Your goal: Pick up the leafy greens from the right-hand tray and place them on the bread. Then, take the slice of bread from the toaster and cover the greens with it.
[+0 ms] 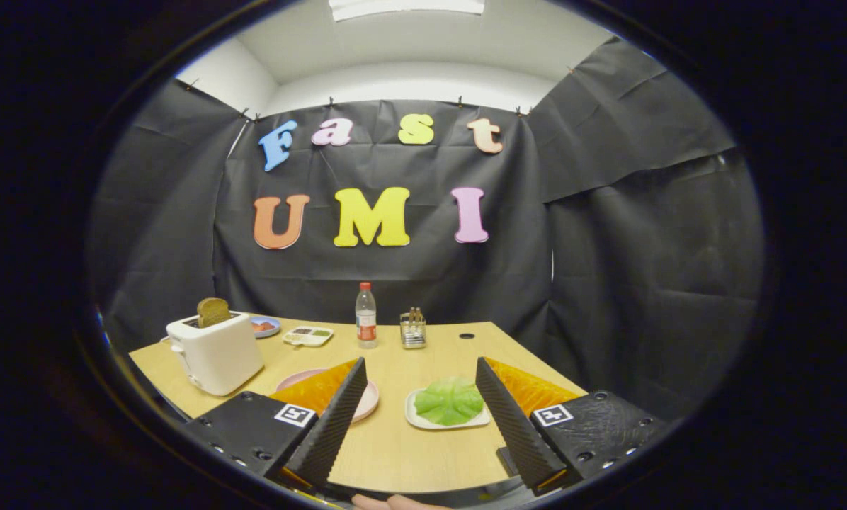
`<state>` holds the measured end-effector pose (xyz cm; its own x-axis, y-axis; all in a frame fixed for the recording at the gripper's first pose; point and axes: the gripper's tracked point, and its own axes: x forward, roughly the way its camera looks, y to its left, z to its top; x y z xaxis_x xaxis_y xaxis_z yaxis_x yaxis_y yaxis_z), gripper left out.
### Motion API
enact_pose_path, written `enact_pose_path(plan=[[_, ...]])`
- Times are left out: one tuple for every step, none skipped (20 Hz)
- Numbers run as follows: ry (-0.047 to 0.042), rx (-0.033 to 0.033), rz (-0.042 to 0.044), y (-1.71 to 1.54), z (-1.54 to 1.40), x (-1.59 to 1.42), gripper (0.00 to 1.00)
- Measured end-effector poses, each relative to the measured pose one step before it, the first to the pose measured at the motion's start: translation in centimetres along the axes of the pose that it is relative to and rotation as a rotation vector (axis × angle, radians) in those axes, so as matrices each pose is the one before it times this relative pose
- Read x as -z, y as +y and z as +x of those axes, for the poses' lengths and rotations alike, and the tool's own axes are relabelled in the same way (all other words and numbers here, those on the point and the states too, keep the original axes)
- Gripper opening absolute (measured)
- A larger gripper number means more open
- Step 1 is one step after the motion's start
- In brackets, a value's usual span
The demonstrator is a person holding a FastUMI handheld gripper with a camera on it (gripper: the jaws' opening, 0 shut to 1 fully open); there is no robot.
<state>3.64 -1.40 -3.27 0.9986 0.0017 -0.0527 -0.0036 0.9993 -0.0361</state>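
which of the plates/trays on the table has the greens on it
The white tray ahead of the open claw, holding the leafy greens; the pink plate doesn't.

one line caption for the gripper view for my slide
Open gripper above the table, lettuce leaf on its tray just ahead, toaster holding bread.

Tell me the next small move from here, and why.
Probably ease the gripper forward, slightly right and down toward the greens. Its fingers are spread wide with nothing between them, and the greens lie untouched on the white tray just ahead, nearer the right finger. The toast sits in the toaster; that step comes later.
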Motion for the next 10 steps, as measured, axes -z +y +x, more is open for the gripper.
enact_pose_path(plan=[[-0.003,0.00832,-0.01243,-0.332,0.69,-0.186,0.96],[-0.00368,0.01118,-0.00977,-0.592,0.811,-0.326,0.96],[-0.00099,0.00547,-0.00907,-0.331,0.872,-0.236,0.95],[0.00186,0.00331,-0.00632,-0.271,0.962,-0.225,0.95],[0.00333,-0.00109,-0.00831,-0.066,0.983,-0.092,0.95],[0.00529,0.00364,-0.00691,-0.284,1.197,-0.044,0.95],[0.00635,0.0014,-0.00345,-0.334,1.287,0.091,0.95],[0.02071,-0.00468,-0.00311,-0.126,1.506,0.403,0.95],[0.02532,0.00524,-0.00131,-0.281,1.378,0.605,0.95],[0.02427,0.00745,-0.00353,-0.406,1.376,0.582,0.95]])
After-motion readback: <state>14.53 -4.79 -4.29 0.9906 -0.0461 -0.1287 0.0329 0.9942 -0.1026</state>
